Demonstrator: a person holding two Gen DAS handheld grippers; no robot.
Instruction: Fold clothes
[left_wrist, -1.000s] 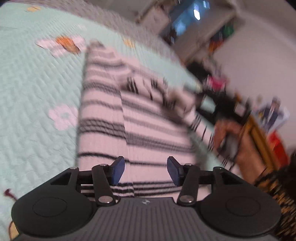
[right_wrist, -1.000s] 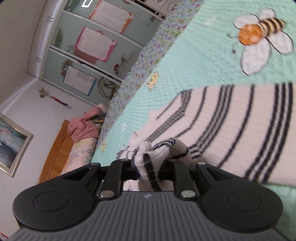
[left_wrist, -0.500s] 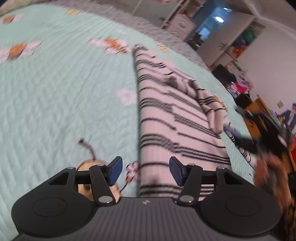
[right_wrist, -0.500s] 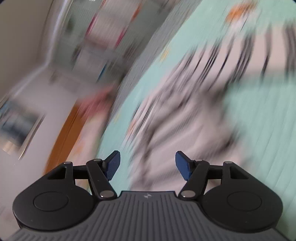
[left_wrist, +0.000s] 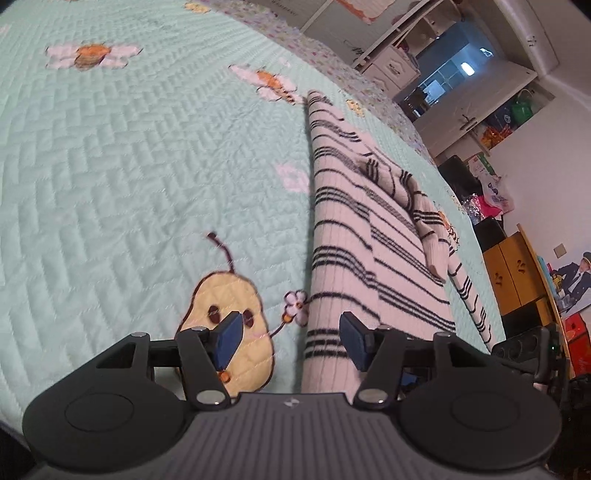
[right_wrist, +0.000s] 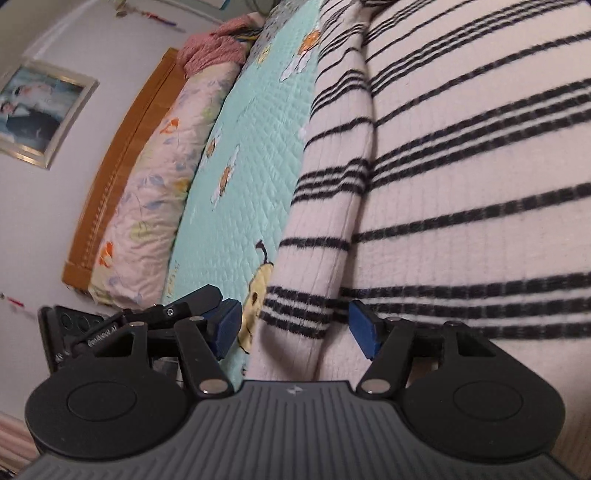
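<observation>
The striped sweater (left_wrist: 354, 236) lies folded lengthwise on the bed's green quilt (left_wrist: 129, 166), running toward 12 o'clock. Left gripper (left_wrist: 290, 338) and right gripper (right_wrist: 295, 325) both hover spread, empty, at its near end.

Striped sweater (left_wrist: 354, 236): one, white with black stripes, lying on the quilt. Quilted mint bedspread (left_wrist: 147, 155): one. Grippers: two, the left gripper (left_wrist: 290, 341) and the right gripper (right_wrist: 295, 323), each with two blue-padded fingers set apart. Pear appliqué (left_wrist: 229, 295): one in the left view. Framed picture (right_wrist: 35, 110): one on the wall. Long floral bolster (right_wrist: 162, 177): one against the wooden headboard (right_wrist: 122, 147).
</observation>
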